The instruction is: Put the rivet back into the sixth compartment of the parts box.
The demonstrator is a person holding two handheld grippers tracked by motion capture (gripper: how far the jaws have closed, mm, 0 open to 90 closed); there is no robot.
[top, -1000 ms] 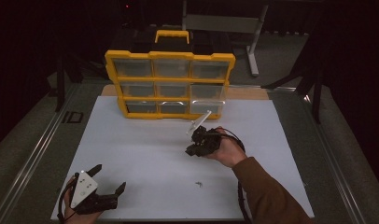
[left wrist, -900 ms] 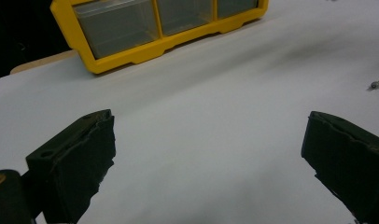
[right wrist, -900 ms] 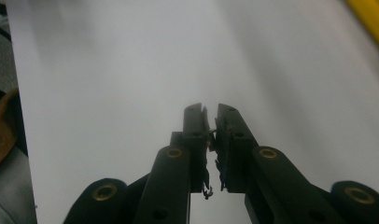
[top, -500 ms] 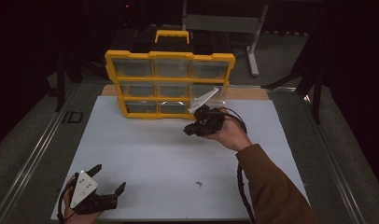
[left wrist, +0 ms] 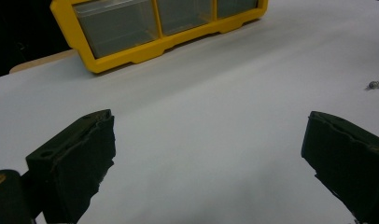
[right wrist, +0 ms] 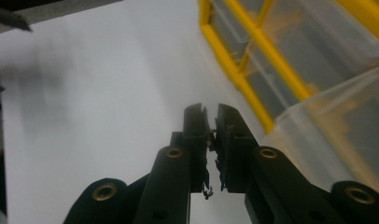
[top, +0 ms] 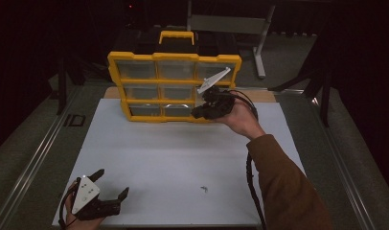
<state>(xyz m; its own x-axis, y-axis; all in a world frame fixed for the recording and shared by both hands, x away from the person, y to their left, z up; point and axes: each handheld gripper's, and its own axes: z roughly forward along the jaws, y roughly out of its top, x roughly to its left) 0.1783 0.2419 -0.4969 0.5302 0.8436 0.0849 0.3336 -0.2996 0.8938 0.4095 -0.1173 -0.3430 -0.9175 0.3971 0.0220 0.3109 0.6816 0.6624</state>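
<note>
Small screw pinched in my right jaws

My right gripper (right wrist: 210,122) is clamped on a small screw (right wrist: 209,140), its long axis running along the jaws, beside the yellow organizer (top: 173,86); my left gripper (left wrist: 204,158) gapes wide on the worktop (top: 183,158).

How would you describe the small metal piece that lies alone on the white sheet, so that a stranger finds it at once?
Start from the yellow organizer standing at the far edge of the white sheet. Come toward the near edge, right of the middle, between the right sleeve and the left gripper. There lies the small metal piece, a thin dark fleck, the only loose thing on the bare sheet.
</note>
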